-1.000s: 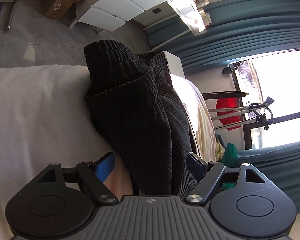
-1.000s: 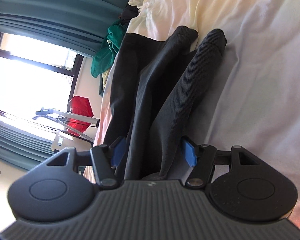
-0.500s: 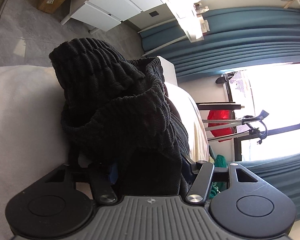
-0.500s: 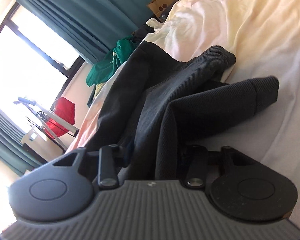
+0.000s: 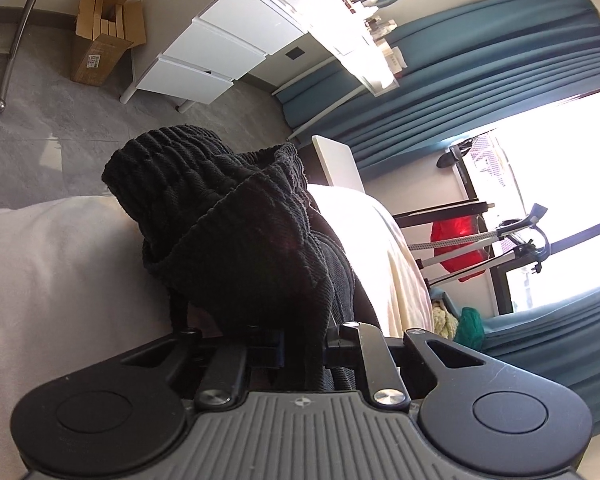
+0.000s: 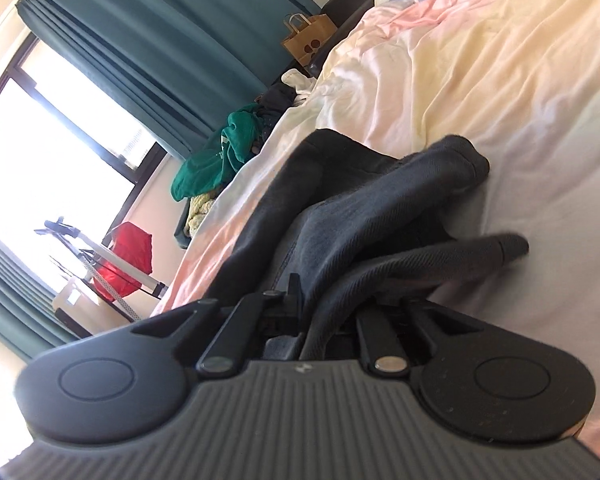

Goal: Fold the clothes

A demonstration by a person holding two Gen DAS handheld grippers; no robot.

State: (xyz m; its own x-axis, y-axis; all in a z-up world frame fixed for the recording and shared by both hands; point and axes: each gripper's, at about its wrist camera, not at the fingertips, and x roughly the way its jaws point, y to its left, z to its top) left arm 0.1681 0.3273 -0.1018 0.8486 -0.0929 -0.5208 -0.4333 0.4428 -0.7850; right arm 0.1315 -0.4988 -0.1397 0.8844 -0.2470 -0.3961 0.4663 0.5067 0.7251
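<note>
Sunlit pale-sheeted bed (image 6: 540, 92) holds dark ribbed-waistband trousers (image 5: 236, 240), and both the left gripper (image 5: 300, 350) and right gripper (image 6: 306, 320) have just clamped them, so the fold's starting.

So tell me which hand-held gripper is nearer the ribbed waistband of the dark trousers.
Left. The left hand-held gripper is clamped just below the waistband; the right hand-held gripper grips the legs near the cuffs.
</note>
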